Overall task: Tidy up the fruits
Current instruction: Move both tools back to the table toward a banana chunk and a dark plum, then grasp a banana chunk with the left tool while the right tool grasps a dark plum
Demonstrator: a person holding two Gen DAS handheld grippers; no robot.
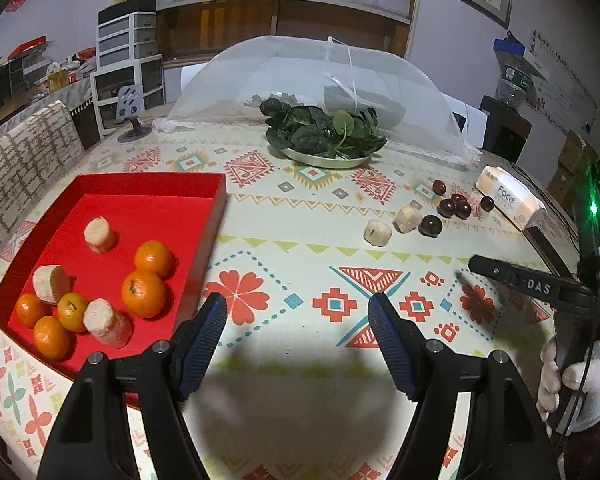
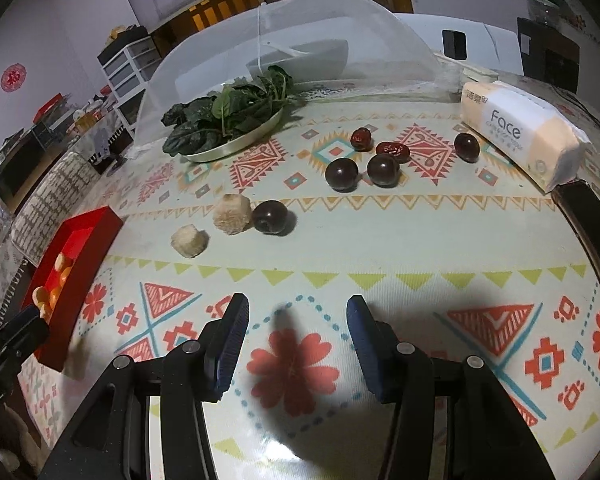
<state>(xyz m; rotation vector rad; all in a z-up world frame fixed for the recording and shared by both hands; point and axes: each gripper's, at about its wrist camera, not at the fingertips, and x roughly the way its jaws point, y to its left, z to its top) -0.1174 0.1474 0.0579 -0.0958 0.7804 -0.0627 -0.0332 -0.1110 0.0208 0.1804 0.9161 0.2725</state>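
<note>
A red tray (image 1: pixel 100 186) at the left holds several oranges (image 1: pixel 143 294) and three pale cut pieces (image 1: pixel 98 234). My left gripper (image 1: pixel 298 312) hovers open over the tablecloth just right of the tray, nothing between its fingers. Two more pale pieces (image 2: pixel 231 214) (image 2: pixel 188 241) lie mid-table beside a dark round fruit (image 2: pixel 270 216). Further back sit several dark fruits (image 2: pixel 341 173) and two wrinkled red dates (image 2: pixel 393 149). My right gripper (image 2: pixel 298 314) stands open and empty above the cloth, short of these fruits. The right gripper also shows at the right edge of the left wrist view (image 1: pixel 476 266).
A metal plate of leafy greens (image 2: pixel 228 116) stands at the back in front of a mesh food cover (image 2: pixel 340 20). A tissue pack (image 2: pixel 520 132) lies at the right with a dark flat object (image 2: pixel 588 216) by it. A gloved hand (image 1: pixel 556 376) holds the right gripper.
</note>
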